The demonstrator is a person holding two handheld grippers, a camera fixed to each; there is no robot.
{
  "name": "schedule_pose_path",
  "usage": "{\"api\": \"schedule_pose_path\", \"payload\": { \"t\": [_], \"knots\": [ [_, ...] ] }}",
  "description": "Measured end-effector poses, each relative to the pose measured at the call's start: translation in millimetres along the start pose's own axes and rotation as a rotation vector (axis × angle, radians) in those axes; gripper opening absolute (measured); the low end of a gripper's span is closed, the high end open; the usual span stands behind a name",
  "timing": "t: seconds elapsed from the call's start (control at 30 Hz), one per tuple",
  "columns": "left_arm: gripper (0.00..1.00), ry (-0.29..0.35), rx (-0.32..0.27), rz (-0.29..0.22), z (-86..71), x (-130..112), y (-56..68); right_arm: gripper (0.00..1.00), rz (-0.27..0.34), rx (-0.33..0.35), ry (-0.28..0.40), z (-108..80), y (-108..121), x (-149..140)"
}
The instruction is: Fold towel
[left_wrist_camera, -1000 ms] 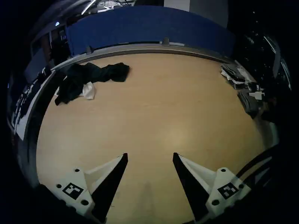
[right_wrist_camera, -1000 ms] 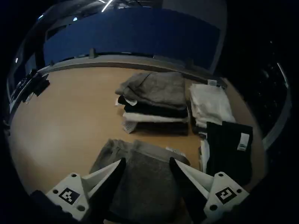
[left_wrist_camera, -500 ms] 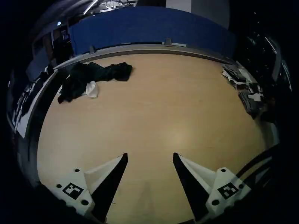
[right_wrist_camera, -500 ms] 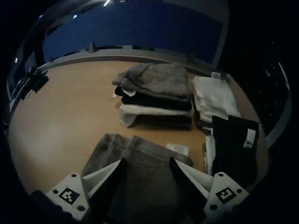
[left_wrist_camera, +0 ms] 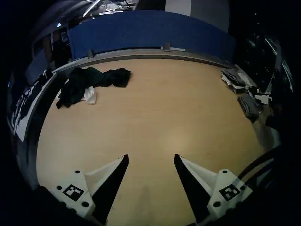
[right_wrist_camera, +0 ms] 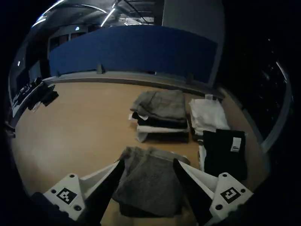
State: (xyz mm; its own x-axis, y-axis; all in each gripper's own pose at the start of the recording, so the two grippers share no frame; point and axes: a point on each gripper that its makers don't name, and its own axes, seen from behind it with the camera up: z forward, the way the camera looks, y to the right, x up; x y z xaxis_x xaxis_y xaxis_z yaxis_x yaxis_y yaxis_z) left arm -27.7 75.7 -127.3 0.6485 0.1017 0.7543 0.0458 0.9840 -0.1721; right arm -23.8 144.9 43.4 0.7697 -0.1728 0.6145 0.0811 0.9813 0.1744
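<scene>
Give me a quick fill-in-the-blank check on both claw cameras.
The folded towel between the right claw's fingers is ___.
The black towel beside it bears a ___ label.
The left claw stands ___ over the wooden table.
The crumpled dark cloth lies far ___ in the left gripper view.
Missing: grey; white; open; left.

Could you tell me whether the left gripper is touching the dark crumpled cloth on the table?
Apart. In the left gripper view, the left gripper is open over bare table, and the dark crumpled cloth lies far beyond it.
</scene>
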Motion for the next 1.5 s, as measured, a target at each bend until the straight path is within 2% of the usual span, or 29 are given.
{"api": "schedule_pose_path", "payload": {
  "t": [0.37, 0.57, 0.77, 0.87, 1.0, 1.17, 1.37, 1.5],
  "knots": [
    [0.89, 0.035, -0.025, 0.007, 1.0, 13, 5.1, 1.0, 0.023, -0.009, 0.078, -35.5, -26, 13],
    [0.89, 0.057, -0.035, -0.001, 1.6, 18, 4.0, 1.0, 0.049, 0.011, 0.137, -52.2, -50, 24],
    [0.89, 0.097, -0.044, -0.011, 2.7, 27, 1.6, 1.0, 0.115, 0.033, 0.247, -72.7, -79, 45],
    [0.89, 0.131, -0.049, -0.02, 2.3, 35, -0.8, 1.0, 0.14, 0.024, 0.307, -83.9, -92, 57],
    [0.89, 0.18, -0.058, -0.039, 1.2, 45, -5.1, 1.0, 0.14, 0.002, 0.408, -102.7, -111, 76],
    [0.89, 0.252, -0.062, -0.056, -2.4, 61, -12.2, 1.0, 0.15, -0.018, 0.501, -122.2, -132, 96],
    [0.89, 0.363, -0.057, -0.074, -10.4, 88, -22.2, 1.0, 0.167, 0.001, 0.604, -143.5, -162, 118],
    [0.89, 0.465, -0.043, -0.083, -19.1, 113, -32.3, 1.0, 0.181, -0.012, 0.632, -149.0, -169, 122]
  ]
}}
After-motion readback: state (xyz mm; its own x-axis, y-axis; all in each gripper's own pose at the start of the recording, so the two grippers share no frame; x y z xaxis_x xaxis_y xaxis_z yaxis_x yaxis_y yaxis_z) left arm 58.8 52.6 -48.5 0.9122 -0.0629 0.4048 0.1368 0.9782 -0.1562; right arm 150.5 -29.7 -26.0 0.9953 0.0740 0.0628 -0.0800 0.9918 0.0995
